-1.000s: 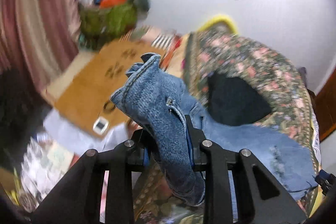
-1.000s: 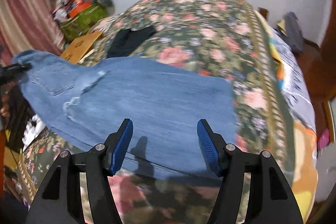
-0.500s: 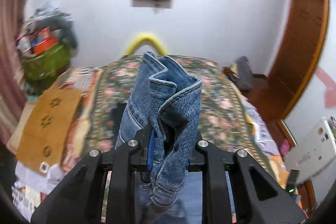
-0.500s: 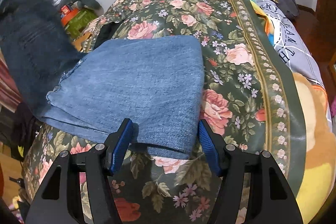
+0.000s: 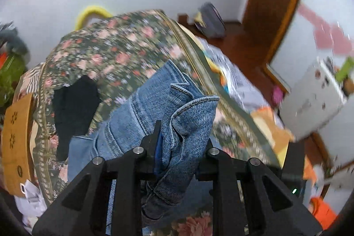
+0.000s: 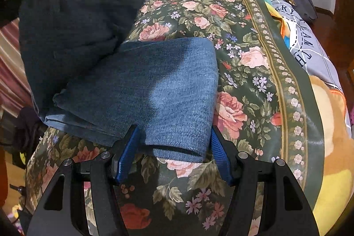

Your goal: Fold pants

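The blue denim pants (image 6: pixel 154 90) lie partly folded on the floral bedspread (image 6: pixel 254 85). My left gripper (image 5: pixel 180 145) is shut on the bunched waistband end of the pants (image 5: pixel 190 112) and holds it lifted above the bed. That lifted part hangs dark at the upper left of the right wrist view (image 6: pixel 73 21). My right gripper (image 6: pixel 173 147) is open. Its blue pads stand either side of the near edge of the folded legs; I cannot tell whether they touch the cloth.
A black garment (image 5: pixel 75 107) lies on the bed's left side. A cardboard box (image 5: pixel 15 138) sits beside the bed at left. A grey and orange blanket (image 6: pixel 309 43) covers the bed's right side. A wooden door frame (image 5: pixel 276 3) stands at right.
My left gripper has carried the waistband end from the left of the bed up and over toward the right, above the folded legs. My right gripper has stayed open at the near edge.
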The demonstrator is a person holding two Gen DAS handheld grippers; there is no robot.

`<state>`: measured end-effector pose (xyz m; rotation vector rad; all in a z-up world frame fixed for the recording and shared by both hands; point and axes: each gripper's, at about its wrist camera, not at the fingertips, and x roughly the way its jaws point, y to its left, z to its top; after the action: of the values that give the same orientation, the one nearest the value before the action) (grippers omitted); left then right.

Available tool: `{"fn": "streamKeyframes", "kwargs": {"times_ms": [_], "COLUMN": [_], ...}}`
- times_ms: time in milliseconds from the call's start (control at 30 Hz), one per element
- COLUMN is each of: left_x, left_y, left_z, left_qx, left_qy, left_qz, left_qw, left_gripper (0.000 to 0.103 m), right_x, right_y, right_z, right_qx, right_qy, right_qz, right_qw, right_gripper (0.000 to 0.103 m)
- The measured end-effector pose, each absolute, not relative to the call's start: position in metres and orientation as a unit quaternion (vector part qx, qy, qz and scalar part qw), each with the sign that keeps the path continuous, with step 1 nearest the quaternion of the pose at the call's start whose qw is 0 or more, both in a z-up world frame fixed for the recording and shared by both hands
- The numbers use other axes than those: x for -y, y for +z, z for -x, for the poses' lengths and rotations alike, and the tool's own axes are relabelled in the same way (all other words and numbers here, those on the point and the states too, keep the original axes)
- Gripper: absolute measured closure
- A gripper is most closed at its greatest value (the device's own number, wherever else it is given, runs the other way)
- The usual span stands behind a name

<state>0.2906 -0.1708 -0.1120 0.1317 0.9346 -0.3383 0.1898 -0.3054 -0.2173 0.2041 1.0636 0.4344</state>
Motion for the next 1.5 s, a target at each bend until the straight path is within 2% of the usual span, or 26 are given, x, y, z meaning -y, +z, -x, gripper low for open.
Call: {"fn": "streamKeyframes", "kwargs": {"times_ms": [100,167,200,233,367,533,700,933,1100,1167,1233,1367,1500], "left_x": [0.185,0.184,0.181,0.178,0.161,0.13,0.092,0.033,-0.001,-0.008,-0.018,-0.039,-0.061], "left_y": [-0.122,-0.123,-0.123,-0.121,-0.104,-0.099,-0.122,-0.177,-0.244,-0.27,-0.275,-0.277,-0.277], "left_z": [-0.283,-0.284,-0.284,-0.284,-0.287,-0.304,-0.343,-0.401,-0.43,-0.43,-0.42,-0.395,-0.362], "left_qx": [-0.463,-0.475,-0.478,-0.477,-0.442,-0.417,-0.438,-0.508,-0.575,-0.597,-0.581,-0.584,-0.603], "left_qy": [-0.174,-0.188,-0.189,-0.191,-0.17,-0.107,-0.039,0.007,0.057,0.054,0.046,0.038,0.036], "left_qz": [-0.084,-0.062,-0.046,-0.032,-0.006,-0.031,-0.082,-0.061,-0.085,-0.107,-0.11,-0.137,-0.12], "left_qw": [0.865,0.857,0.856,0.857,0.881,0.902,0.895,0.859,0.812,0.793,0.805,0.799,0.788], "left_gripper": [0.073,0.05,0.044,0.034,0.016,0.012,0.011,0.011,0.011,0.006,0.0,0.0,0.0], "right_x": [0.306,0.306,0.306,0.306,0.305,0.307,0.307,0.299,0.293,0.29,0.287,0.287,0.284], "right_y": [-0.216,-0.214,-0.213,-0.211,-0.208,-0.204,-0.201,-0.195,-0.197,-0.197,-0.196,-0.195,-0.188], "right_z": [-0.189,-0.187,-0.186,-0.185,-0.183,-0.179,-0.174,-0.168,-0.17,-0.171,-0.172,-0.176,-0.175], "right_qx": [-0.501,-0.498,-0.496,-0.494,-0.495,-0.491,-0.49,-0.491,-0.496,-0.497,-0.496,-0.497,-0.489], "right_qy": [0.204,0.201,0.199,0.196,0.188,0.186,0.185,0.182,0.178,0.177,0.174,0.176,0.179], "right_qz": [-0.099,-0.097,-0.096,-0.094,-0.086,-0.082,-0.084,-0.068,-0.066,-0.061,-0.055,-0.06,-0.062], "right_qw": [0.835,0.838,0.84,0.842,0.844,0.847,0.847,0.849,0.847,0.847,0.849,0.847,0.851], "right_gripper": [0.043,0.043,0.043,0.043,0.043,0.043,0.043,0.042,0.04,0.039,0.039,0.039,0.039]}}
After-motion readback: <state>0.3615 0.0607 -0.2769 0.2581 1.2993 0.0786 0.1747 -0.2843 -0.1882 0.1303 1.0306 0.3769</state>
